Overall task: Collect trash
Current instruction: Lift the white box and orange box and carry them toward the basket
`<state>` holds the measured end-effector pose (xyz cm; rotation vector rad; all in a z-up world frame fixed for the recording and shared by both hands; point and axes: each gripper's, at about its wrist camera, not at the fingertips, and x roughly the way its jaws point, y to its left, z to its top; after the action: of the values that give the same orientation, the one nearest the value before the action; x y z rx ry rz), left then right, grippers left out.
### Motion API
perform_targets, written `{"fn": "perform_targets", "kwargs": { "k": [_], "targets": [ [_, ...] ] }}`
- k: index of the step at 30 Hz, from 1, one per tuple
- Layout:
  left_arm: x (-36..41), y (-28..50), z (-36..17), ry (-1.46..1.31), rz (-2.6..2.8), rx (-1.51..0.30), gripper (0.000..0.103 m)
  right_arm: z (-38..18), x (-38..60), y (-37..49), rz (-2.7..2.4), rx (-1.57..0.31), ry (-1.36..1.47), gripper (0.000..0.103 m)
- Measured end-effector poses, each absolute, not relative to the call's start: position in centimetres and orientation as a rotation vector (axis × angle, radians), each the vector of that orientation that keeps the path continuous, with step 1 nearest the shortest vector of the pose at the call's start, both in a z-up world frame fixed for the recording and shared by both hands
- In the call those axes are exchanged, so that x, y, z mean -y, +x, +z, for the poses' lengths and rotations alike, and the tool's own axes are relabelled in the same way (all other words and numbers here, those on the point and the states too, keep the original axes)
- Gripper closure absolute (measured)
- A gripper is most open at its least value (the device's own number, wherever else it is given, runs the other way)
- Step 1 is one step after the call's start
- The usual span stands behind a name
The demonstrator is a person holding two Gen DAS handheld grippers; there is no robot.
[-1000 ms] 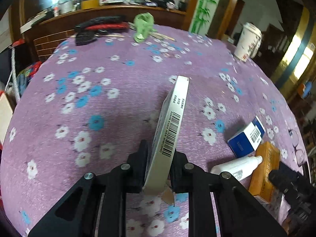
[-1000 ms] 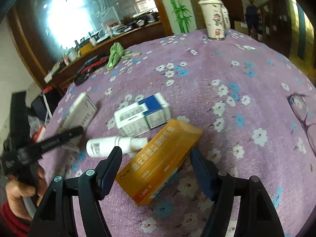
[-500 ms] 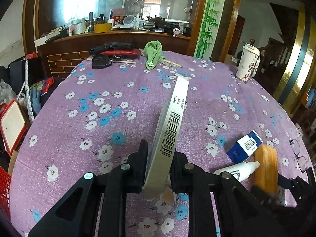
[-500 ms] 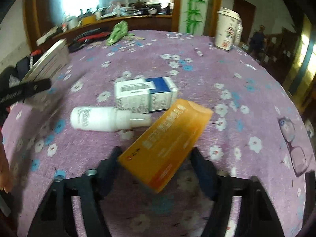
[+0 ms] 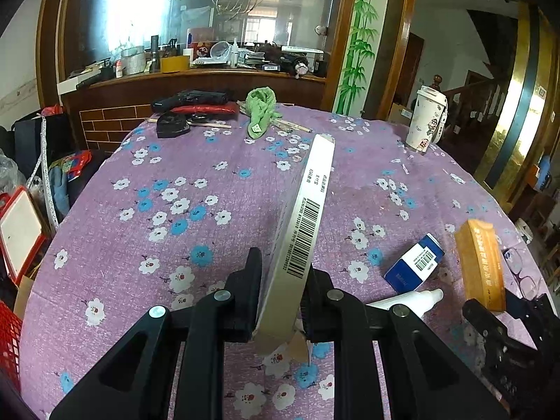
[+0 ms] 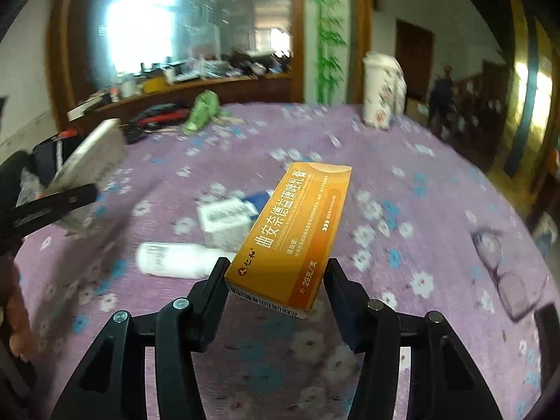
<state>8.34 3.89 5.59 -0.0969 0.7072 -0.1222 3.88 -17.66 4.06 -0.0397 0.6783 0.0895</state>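
Both grippers are loaded, so the coming move turns on where the trash goes, and no bin shows for certain in either view; a red basket point(image 5: 8, 336) sits off the worktop's point(image 5: 115, 245) left edge, nearest the left hand, but I cannot tell whether it is the bin.

The left gripper point(image 5: 280, 301) is clamped on a flat white box point(image 5: 304, 217), held on edge, its long axis running straight out along the fingers and tilting away over the worktop. The right gripper point(image 6: 276, 290) is clamped across the near end of an orange box point(image 6: 297, 231), which is lifted clear of the cloth, its long axis pointing forward and a little right.

Two trash items lie on the worktop between the hands: one blue-and-white box point(image 5: 414, 262) and one white bottle point(image 5: 406, 301) on its side, touching or just beside it. They are nearer the right gripper.

Also there: one paper cup point(image 5: 425, 122), one green cloth point(image 5: 260, 112), one pair of glasses point(image 6: 507, 273).
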Motion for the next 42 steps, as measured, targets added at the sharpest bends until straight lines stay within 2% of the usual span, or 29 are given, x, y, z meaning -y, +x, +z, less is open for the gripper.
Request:
{"fn": "perform_targets", "kwargs": {
  "k": [7,42],
  "targets": [
    [-3.7,8.3,5.6,-0.088,-0.116,-0.701,0.085,5.0,16.2,2.7,0.159,-0.601,-0.073,0.045],
    [-0.7,6.3,6.5,0.072,-0.087,-0.598,0.084,4.6,16.2,2.9,0.168,-0.619,-0.065,0.045]
  ]
}}
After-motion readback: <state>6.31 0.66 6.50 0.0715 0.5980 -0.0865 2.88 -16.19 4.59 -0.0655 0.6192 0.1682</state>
